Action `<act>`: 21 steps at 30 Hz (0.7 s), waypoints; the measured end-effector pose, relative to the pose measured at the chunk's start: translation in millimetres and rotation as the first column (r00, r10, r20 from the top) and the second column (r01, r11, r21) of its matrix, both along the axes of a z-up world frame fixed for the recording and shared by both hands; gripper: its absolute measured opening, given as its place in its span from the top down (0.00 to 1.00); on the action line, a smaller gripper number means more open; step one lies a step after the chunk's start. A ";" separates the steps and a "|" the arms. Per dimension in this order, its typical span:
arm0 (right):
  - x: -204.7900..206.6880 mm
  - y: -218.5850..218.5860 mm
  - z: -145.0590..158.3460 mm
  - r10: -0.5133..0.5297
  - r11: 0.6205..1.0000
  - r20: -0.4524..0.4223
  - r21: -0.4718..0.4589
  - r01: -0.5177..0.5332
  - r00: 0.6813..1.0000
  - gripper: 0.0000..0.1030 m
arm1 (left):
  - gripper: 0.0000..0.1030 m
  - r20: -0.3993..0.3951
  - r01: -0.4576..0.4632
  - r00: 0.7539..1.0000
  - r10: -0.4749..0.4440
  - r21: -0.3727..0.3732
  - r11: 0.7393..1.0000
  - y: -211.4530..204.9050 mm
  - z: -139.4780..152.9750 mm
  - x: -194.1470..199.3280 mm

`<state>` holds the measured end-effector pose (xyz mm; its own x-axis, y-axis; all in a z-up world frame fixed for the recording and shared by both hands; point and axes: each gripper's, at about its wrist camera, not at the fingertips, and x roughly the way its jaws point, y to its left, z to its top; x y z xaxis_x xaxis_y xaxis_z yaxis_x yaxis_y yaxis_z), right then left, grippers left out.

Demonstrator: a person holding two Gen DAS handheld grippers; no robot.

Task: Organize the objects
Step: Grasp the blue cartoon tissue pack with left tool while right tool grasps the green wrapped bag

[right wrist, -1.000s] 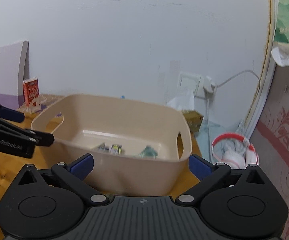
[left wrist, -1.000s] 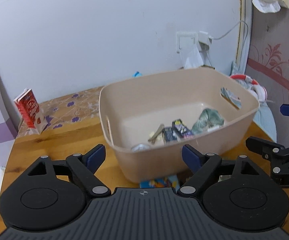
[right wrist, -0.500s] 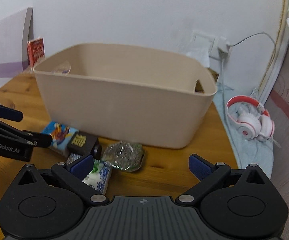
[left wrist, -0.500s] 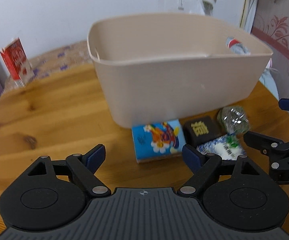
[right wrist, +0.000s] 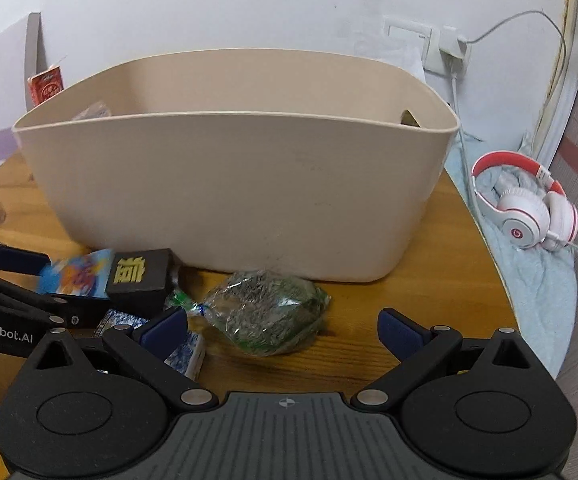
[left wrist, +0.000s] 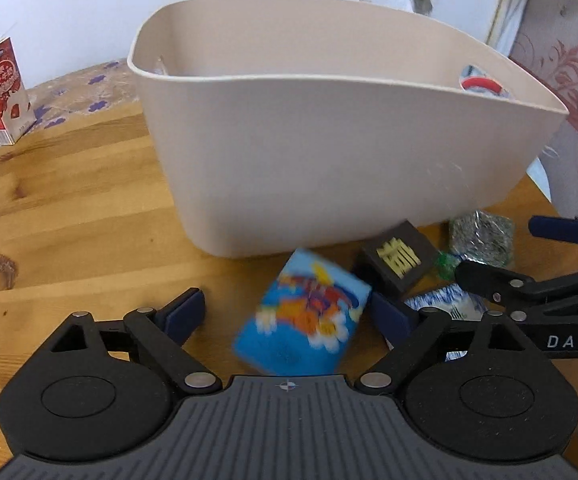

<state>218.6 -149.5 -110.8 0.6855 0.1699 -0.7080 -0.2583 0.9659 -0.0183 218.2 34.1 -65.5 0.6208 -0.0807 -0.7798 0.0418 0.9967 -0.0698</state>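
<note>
Two hand-held claws are hovering low over a wooden counter [left wrist: 69, 216] in front of a beige plastic bin [left wrist: 329, 152], which is sitting toward the far side with small packets lying at its near wall. The left claw [left wrist: 289, 312] is standing released, its blue-padded fingers [left wrist: 183, 314] spread on either side of a blue cartoon-printed packet [left wrist: 303, 316] (blurred in the left wrist view), which is lying between them just near the bin's base. Whether the pads are touching it cannot be told. Right of that packet a small dark box with gold lettering [left wrist: 399, 256] is resting close against the bin, and a blue-and-white patterned packet [left wrist: 445, 300] is lying just near it, partly hidden by the claws. The right claw [right wrist: 283, 326] is also released, its fingers wide apart and framing a clear green-tinted bag of dark dried material [right wrist: 267, 308], which is lying on the counter just near the bin's near wall. A red and white carton [left wrist: 3, 92] is standing upright at the far left of the counter, well apart from the bin. Red and white headphones [right wrist: 529, 204] are lying on a pale blue cloth [right wrist: 537, 280] off the counter's right edge, near a wall socket [right wrist: 429, 46] with a plugged-in cable.
</note>
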 end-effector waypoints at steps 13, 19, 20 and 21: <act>8.7 -2.2 -8.3 0.013 0.999 -0.031 0.047 -0.012 0.999 0.35 | 0.55 0.046 -0.004 0.999 0.001 0.068 0.998 1.2 0.9 -5.4; -6.9 3.8 0.0 0.031 0.999 -0.013 0.020 -0.031 0.999 0.42 | 0.56 0.035 0.003 0.999 -0.005 0.045 0.999 9.1 2.2 -13.1; -10.0 2.6 2.2 0.029 0.999 -0.010 0.022 -0.029 1.000 0.42 | 0.56 0.039 0.003 0.999 -0.005 0.044 0.999 9.8 4.1 -16.4; -12.8 1.3 4.7 0.029 0.999 -0.006 0.025 -0.029 1.000 0.43 | 0.56 0.046 0.002 0.999 -0.005 0.049 0.999 10.2 6.3 -19.7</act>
